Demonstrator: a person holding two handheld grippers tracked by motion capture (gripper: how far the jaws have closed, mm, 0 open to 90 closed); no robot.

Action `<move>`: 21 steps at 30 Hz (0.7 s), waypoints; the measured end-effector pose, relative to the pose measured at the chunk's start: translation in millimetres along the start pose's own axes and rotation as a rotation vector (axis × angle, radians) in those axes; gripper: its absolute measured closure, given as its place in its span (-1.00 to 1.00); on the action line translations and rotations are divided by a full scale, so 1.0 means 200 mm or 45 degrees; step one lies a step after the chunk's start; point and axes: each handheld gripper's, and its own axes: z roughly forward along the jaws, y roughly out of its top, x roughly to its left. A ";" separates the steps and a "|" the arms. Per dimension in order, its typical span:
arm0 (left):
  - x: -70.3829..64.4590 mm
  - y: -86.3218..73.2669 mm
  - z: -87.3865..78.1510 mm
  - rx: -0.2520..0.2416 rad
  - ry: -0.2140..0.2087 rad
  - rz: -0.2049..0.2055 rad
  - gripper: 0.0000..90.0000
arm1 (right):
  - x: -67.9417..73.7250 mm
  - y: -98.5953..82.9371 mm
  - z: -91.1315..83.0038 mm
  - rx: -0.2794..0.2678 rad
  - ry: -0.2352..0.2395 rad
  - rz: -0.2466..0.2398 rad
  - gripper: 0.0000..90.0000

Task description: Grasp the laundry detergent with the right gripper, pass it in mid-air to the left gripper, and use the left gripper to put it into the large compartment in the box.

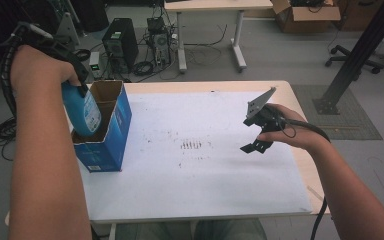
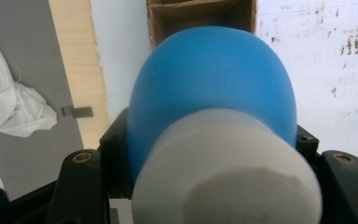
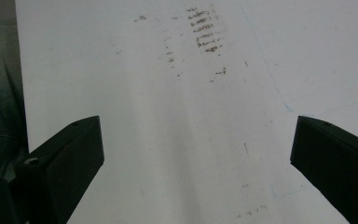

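Note:
A blue bottle with a white cap hangs upright, its lower end down inside an open blue cardboard box at the table's left edge. My left gripper is shut on the bottle's top, and its black jaws press both sides of the blue body in the left gripper view. My right gripper hovers over the right part of the white mat, jaws wide apart, with nothing between them.
The white mat bears dark smudges near its middle. Wooden table edge shows at the right. Beyond the table stand a computer tower, cables, another desk and a cardboard box.

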 end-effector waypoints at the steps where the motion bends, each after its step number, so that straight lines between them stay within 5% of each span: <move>1: 0.00 0.00 0.01 0.005 -0.006 -0.004 -0.15 | 0.00 0.00 -0.01 0.008 0.001 -0.001 -0.94; 21: -0.03 0.04 0.23 0.045 0.004 0.042 -0.15 | 0.02 0.04 -0.10 0.133 0.030 -0.020 -0.94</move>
